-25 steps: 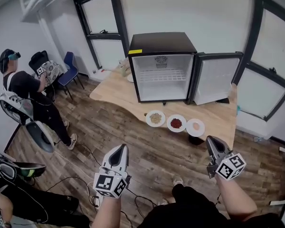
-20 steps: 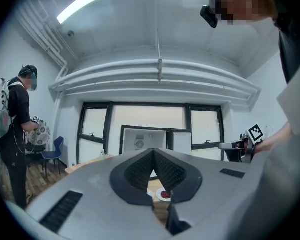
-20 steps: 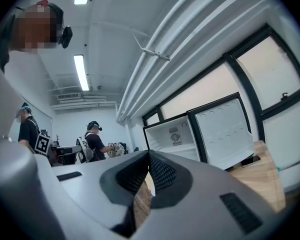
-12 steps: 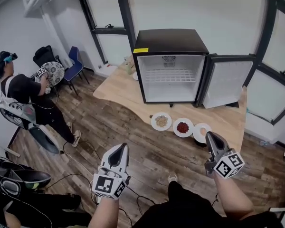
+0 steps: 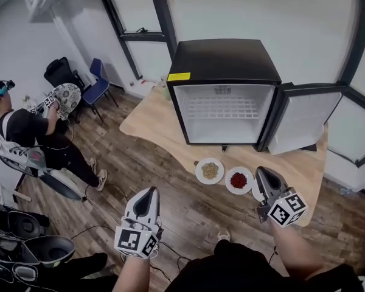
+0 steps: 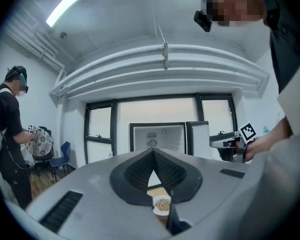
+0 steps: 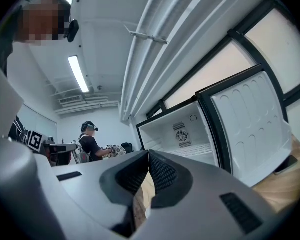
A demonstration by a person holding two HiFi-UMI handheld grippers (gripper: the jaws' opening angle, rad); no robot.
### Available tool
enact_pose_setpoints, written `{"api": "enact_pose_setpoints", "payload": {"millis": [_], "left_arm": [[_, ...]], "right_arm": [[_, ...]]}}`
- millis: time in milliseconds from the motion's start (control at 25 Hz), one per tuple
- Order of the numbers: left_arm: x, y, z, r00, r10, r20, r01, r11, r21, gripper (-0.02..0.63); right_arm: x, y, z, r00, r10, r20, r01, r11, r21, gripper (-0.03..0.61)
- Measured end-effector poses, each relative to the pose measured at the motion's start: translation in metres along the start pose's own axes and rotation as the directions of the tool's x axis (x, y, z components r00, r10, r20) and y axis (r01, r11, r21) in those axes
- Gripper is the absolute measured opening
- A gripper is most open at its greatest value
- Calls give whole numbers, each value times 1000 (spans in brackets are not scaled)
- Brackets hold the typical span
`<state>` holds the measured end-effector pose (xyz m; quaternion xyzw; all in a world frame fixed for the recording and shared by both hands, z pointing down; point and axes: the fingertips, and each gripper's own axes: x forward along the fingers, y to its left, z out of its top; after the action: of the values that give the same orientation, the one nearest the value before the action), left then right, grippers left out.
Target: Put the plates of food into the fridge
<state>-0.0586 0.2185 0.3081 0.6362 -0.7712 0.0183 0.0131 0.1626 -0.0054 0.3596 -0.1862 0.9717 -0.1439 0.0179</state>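
A black mini fridge [image 5: 225, 90] stands open and empty on the wooden table [image 5: 152, 121], its door [image 5: 304, 119] swung to the right. In front of it lie a white plate of beige food [image 5: 210, 170] and a plate of red food [image 5: 238, 180]. A third plate [image 5: 255, 191] is mostly hidden behind my right gripper [image 5: 261, 174], which is shut and empty above the table's near edge. My left gripper [image 5: 147, 194] is shut and empty over the floor, short of the table. In the left gripper view the beige plate [image 6: 162, 204] shows below the closed jaws.
A person [image 5: 24, 129] holding grippers stands at the left near a blue chair [image 5: 100, 81]. Black seats [image 5: 24, 239] and cables [image 5: 103, 227] lie on the wood floor at lower left. Windows line the walls behind the fridge.
The view has closed in on the table, so fridge and plates look larger. My right gripper now overlaps the third plate. Both grippers stay shut.
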Motion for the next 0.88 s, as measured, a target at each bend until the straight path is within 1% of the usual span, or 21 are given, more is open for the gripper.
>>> {"api": "enact_pose_setpoints", "payload": {"millis": [120, 320, 440, 520, 640, 800, 880], "left_arm": [[22, 5, -1, 999, 31, -8, -31, 999, -16, 5], [55, 7, -6, 997, 74, -7, -74, 997, -13, 5], [72, 12, -12, 996, 88, -28, -90, 994, -55, 5], [81, 15, -13, 996, 79, -43, -81, 995, -60, 5], [101, 21, -12, 998, 59, -36, -61, 996, -59, 5], [137, 27, -13, 1000, 16, -12, -16, 997, -77, 5], [160, 27, -12, 1000, -27, 0, 27, 996, -79, 5]], "right_arm": [[22, -19, 0, 1000, 13, 1, -13, 1000, 11, 23], [51, -46, -5, 999, 49, -2, -49, 999, 10, 23], [63, -62, -8, 999, 35, -16, -34, 999, 32, 23], [66, -66, -9, 999, 26, -23, -25, 999, 35, 23], [73, -76, -7, 1000, 11, -13, -10, 1000, 19, 23], [77, -88, 2, 999, -49, 6, 48, 999, 18, 23], [76, -95, 8, 996, -90, 15, 90, 996, 7, 23]]}}
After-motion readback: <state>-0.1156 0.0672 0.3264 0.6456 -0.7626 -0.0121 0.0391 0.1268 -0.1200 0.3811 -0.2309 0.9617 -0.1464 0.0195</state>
